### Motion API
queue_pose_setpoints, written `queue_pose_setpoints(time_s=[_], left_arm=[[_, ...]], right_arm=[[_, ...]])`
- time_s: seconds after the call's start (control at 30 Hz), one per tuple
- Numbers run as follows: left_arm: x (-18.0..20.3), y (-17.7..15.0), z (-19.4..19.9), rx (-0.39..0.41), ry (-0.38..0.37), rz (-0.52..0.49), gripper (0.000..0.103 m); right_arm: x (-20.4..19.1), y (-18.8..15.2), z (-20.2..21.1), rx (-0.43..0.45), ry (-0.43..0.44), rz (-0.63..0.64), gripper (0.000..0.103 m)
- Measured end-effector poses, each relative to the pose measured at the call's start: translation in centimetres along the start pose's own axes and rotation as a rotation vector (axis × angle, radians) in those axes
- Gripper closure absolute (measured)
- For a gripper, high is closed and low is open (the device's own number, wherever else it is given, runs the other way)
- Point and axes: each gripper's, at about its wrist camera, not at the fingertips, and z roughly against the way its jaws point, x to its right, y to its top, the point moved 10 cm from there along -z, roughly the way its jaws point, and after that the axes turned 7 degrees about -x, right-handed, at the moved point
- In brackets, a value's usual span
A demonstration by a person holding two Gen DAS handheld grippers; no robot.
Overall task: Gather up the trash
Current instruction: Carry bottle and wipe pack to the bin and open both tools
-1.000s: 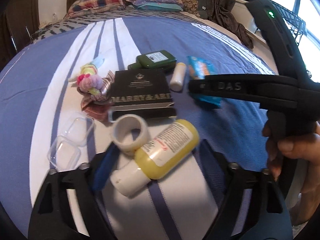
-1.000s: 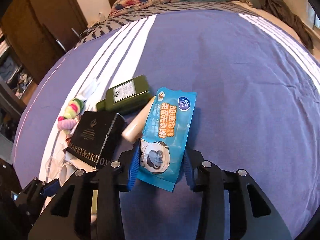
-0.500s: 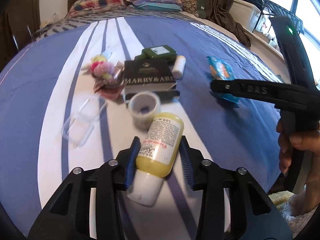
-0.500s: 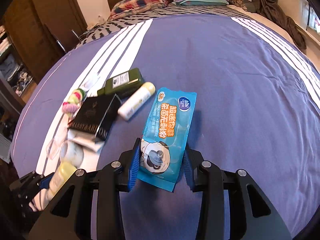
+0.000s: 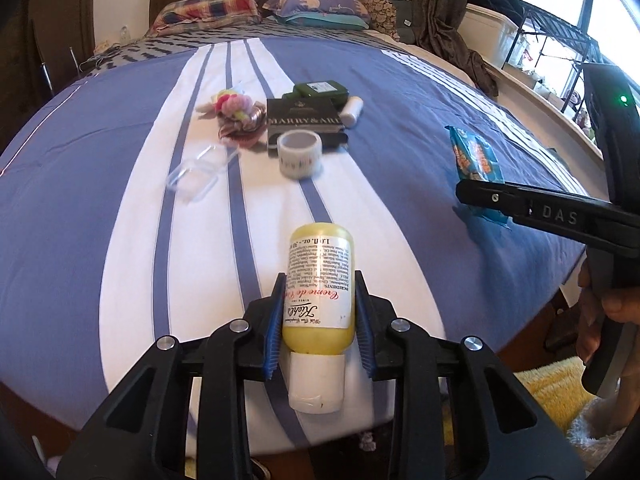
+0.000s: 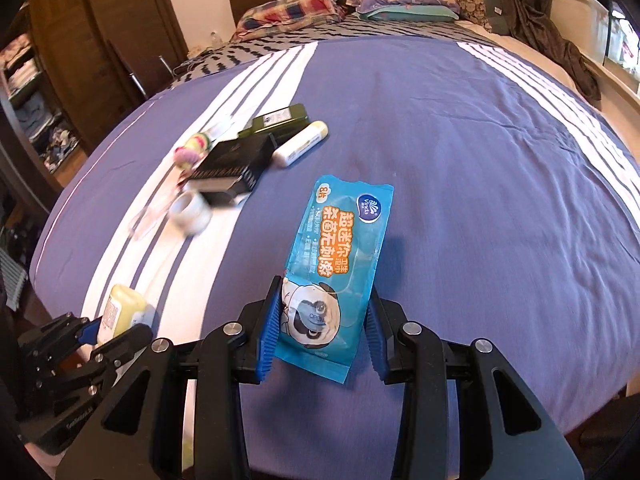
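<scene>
Already the left gripper [image 5: 319, 322] had its blue pads pressed on the sides of a yellow lotion bottle [image 5: 319, 289], its jaws having just closed in on it; the bottle sat lengthwise between them, white cap toward the camera and its base pointing out over the striped bedspread [image 5: 132, 208]. Likewise the right gripper [image 6: 322, 328] was clamped on a blue wet-wipe packet [image 6: 338, 270], which stuck out forward from the pads, its printed face up. From the left wrist view the packet [image 5: 474, 156] showed to the right, pinched in the long black finger of the right gripper [image 5: 520, 204], with part of a hand [image 5: 608, 320] below it on the handle. Farther out on the bed, well apart from both held things, lay a roll of white tape [image 5: 300, 154], a clear plastic case [image 5: 198, 174], a black box [image 5: 306, 118], a dark green bottle [image 5: 320, 90], a small cream tube [image 5: 353, 110] beside the box, and a pink and yellow soft toy [image 5: 232, 106]. Pillows [image 5: 208, 10] lay at the headboard beyond.
</scene>
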Motion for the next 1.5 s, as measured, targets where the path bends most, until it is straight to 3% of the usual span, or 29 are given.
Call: queue_pose_setpoints(time_s=[0.37, 0.57, 0.97, 1.17, 1.4, 1.47, 1.5], left_arm=[[3.4, -7.2, 4.4, 0.015, -0.017, -0.046, 0.074], [4.6, -12.5, 3.9, -0.027, -0.032, -0.061, 0.074], [4.2, -22.3, -4.7, -0.274, -0.071, 0.004, 0.074], [3.9, -25.1, -8.6, -0.355, -0.065, 0.008, 0.074], [4.0, -26.3, -10.3, -0.407, -0.087, 0.009, 0.073], [4.0, -26.3, -10.3, -0.411, -0.086, 0.008, 0.069], [4.0, -26.3, -10.4, -0.410, -0.084, 0.009, 0.061]], right_arm=[[-2.2, -8.7, 5.4, 0.015, 0.049, 0.026, 0.064], [-2.2, -14.2, 6.0, 0.006, 0.042, 0.036, 0.064], [-1.4, -24.0, -1.8, -0.226, 0.081, -0.027, 0.064], [-1.3, -26.3, -5.9, -0.302, 0.056, -0.022, 0.064], [-1.9, -27.1, -8.1, -0.346, 0.082, -0.046, 0.061], [-2.0, -26.7, -8.1, -0.341, 0.089, -0.052, 0.060], [-2.1, -26.6, -8.3, -0.339, 0.087, -0.051, 0.054]])
